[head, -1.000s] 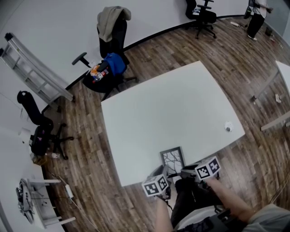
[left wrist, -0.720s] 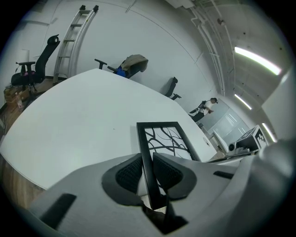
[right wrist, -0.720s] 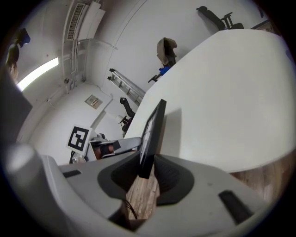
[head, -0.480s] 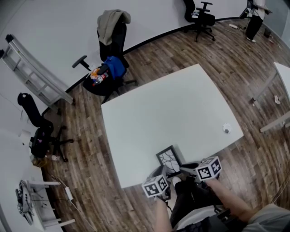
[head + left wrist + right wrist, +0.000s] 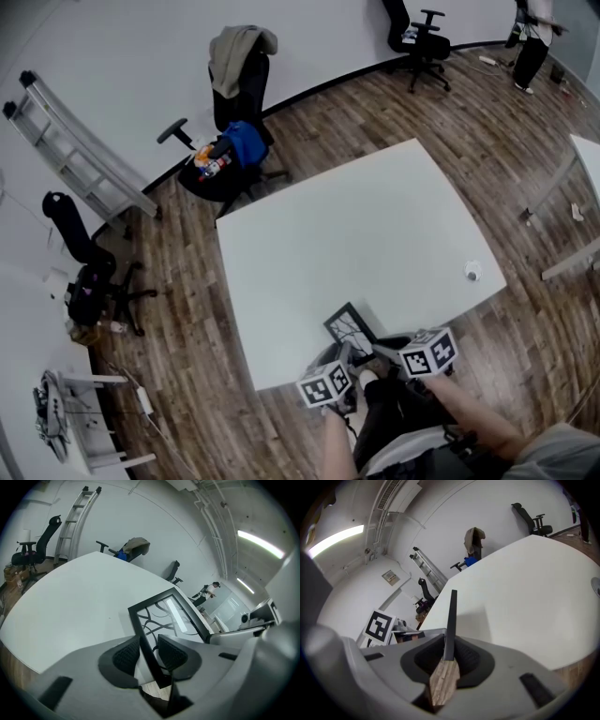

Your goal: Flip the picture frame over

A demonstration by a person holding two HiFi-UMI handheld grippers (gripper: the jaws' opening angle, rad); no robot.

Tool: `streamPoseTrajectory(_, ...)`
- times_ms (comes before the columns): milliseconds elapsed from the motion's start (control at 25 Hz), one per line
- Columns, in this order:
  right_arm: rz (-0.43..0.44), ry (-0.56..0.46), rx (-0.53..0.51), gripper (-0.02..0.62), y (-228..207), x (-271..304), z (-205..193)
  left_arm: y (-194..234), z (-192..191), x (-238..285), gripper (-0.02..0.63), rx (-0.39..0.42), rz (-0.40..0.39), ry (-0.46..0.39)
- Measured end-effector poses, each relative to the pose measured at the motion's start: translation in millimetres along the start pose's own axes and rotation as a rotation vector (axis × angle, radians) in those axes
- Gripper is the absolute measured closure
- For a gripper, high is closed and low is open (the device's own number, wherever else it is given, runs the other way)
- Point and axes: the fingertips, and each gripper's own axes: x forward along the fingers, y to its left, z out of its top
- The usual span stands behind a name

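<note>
Picture frame (image 5: 349, 325) is tipped up at the bench's (image 5: 356, 225) near edge, not flipped yet. Right gripper (image 5: 380, 349) just closed onto its edge. Left gripper (image 5: 346, 356) just eased open, with the edge loose between its jaws.

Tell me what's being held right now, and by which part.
The picture frame, tilted up off the table. The right gripper, jaws just closing, pinches its near edge. The left gripper, jaws just opening, straddles its black left border, seemingly loose.
</note>
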Motion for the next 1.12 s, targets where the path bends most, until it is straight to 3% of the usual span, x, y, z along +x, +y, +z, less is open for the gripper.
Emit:
streamPoseTrajectory(200, -0.028, 0.001, -0.019, 0.517, 4, -2, 0, -15, 17, -16, 0.489, -0.058, -0.063, -0.056)
streamPoseTrajectory(440, -0.080, -0.010, -0.092, 0.517, 9, -3, 9, -60, 56, -28, 0.489, -0.008, -0.121, -0.091)
streamPoseTrajectory(760, -0.163, -0.020, -0.262, 0.518, 27, -4, 13, -79, 57, -26, 0.453, -0.003, -0.046, -0.064)
streamPoseTrajectory(1120, -0.231, -0.060, -0.456, 0.518, 47, -7, 13, -67, 56, -30, 0.451, -0.003, 0.066, -0.042)
